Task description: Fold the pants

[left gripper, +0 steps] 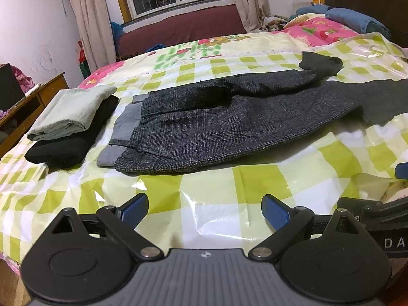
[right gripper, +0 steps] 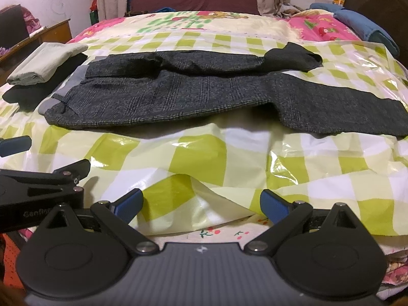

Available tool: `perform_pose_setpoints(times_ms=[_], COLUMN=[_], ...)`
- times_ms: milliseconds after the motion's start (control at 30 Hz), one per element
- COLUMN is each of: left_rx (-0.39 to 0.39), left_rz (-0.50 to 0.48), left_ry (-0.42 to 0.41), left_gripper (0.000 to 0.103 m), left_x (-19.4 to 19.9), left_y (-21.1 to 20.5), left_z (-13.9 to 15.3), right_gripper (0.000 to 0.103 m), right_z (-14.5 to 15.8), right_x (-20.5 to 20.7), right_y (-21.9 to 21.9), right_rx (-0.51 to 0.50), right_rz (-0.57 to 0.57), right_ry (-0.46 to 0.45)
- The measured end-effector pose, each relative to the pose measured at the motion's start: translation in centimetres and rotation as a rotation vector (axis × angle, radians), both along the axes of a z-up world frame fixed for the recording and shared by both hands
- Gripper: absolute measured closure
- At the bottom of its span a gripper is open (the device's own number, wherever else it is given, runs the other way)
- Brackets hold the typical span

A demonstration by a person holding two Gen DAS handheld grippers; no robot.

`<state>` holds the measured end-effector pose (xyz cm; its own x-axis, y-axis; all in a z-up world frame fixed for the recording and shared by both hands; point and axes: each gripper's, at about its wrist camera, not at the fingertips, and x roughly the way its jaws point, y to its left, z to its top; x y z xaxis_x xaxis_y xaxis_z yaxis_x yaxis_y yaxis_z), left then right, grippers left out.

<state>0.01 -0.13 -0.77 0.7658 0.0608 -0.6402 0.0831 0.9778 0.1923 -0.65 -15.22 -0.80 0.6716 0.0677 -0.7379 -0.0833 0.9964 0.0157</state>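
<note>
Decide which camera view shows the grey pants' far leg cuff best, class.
The right wrist view: the far leg cuff lies complete and near centre. The left wrist view shows the cuff too, but smaller and pushed toward the distorted right side.

Bed (right gripper: 301, 28) w/ floral sheet, topped by a green-white checked plastic sheet (right gripper: 199, 158). On the plastic: dark grey pants (right gripper: 193, 99) spread flat, waist to the left. Beside them at left, a stack of folded clothes (right gripper: 38, 76), pale one over black.
</note>
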Motion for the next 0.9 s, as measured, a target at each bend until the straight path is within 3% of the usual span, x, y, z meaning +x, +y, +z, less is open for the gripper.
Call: perform_pose_setpoints(times_ms=[600, 833, 900], left_rx=[-0.004, -0.051, -0.031], left_rz=[0.008, 0.056, 0.089], left_ry=[-0.001, -0.008, -0.034], left_gripper=[0.000, 0.000, 0.000], left_x=[0.7, 3.1, 3.9], left_y=[0.9, 4.3, 5.3], left_z=[-0.3, 0.3, 0.3], right_gripper=[0.005, 0.005, 0.005], right_z=[-0.1, 0.5, 0.4], right_x=[0.9, 3.3, 4.4], right_y=[1.0, 3.3, 4.4], right_rx=[-0.033, -0.043, -0.048], right_rz=[0.030, 0.106, 0.143], right_ry=[-0.001, -0.033, -0.036])
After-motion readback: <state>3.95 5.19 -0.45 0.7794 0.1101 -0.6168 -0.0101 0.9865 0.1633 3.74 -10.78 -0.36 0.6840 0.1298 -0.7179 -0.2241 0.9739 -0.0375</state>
